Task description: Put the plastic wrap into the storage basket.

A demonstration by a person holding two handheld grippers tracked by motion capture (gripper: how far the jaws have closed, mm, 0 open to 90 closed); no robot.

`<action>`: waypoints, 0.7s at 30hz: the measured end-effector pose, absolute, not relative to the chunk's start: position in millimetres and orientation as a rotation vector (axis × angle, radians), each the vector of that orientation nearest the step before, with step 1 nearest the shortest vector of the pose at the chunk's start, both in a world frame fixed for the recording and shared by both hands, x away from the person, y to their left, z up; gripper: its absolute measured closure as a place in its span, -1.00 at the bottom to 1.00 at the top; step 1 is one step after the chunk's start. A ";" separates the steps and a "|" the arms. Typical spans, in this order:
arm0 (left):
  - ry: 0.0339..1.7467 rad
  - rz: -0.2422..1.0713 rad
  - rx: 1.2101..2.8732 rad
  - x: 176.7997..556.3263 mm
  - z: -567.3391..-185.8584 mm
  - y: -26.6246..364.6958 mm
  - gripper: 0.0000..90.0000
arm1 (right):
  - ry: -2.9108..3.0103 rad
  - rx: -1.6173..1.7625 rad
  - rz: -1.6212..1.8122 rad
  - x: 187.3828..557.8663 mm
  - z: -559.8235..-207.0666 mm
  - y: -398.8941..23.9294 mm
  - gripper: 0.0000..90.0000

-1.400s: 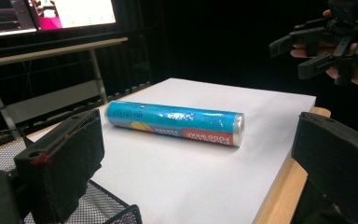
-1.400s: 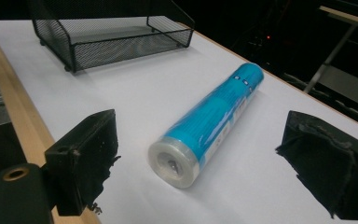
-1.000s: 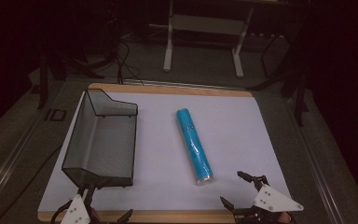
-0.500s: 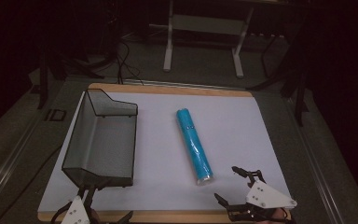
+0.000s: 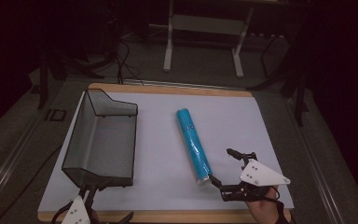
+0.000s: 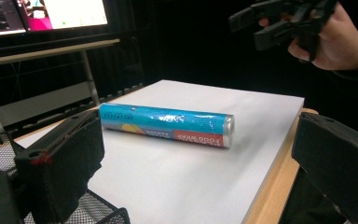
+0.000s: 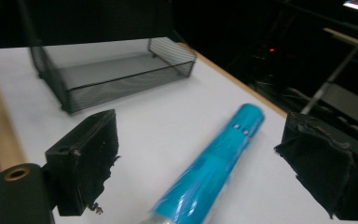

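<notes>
High view shows the right gripper (image 5: 220, 166) at the near end of the blue roll (image 5: 194, 143) — jaws spread wide, gripping nothing. That roll lies on the white tabletop (image 5: 158, 154), right of the wire basket (image 5: 103, 140). Left gripper (image 5: 95, 215) — jaws also spread apart — sits at the near edge.

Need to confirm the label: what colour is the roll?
Bright blue roll with a red band near its silver end; clearest in the left gripper view.

The right gripper (image 5: 220, 165) hovers just beside the near end of the blue roll (image 5: 194, 143), jaws spread wide, held in a hand (image 5: 266, 212); the left gripper (image 5: 98, 215) sits well apart from that roll, jaws also wide apart.
</notes>
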State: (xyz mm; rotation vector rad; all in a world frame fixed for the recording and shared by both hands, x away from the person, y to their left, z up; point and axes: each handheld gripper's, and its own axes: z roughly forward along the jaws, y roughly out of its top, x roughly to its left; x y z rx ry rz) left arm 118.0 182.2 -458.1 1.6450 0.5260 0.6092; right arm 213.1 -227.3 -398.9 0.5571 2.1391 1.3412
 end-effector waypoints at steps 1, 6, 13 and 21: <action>0.525 0.610 1.645 118.0 -458.0 182.2 -0.93 | 2.152 0.561 1.336 216.7 -398.4 -225.8 -0.75; 0.526 0.614 1.646 118.3 -458.2 182.0 -0.93 | 2.161 0.593 1.326 231.1 -397.0 -218.8 -0.75; 0.525 0.612 1.650 118.2 -458.5 181.6 -0.93 | 2.175 0.624 1.299 249.6 -394.3 -208.4 -0.75; 0.528 0.608 1.652 118.9 -458.8 181.8 -0.93 | 2.199 0.668 1.262 272.0 -398.5 -193.3 -0.75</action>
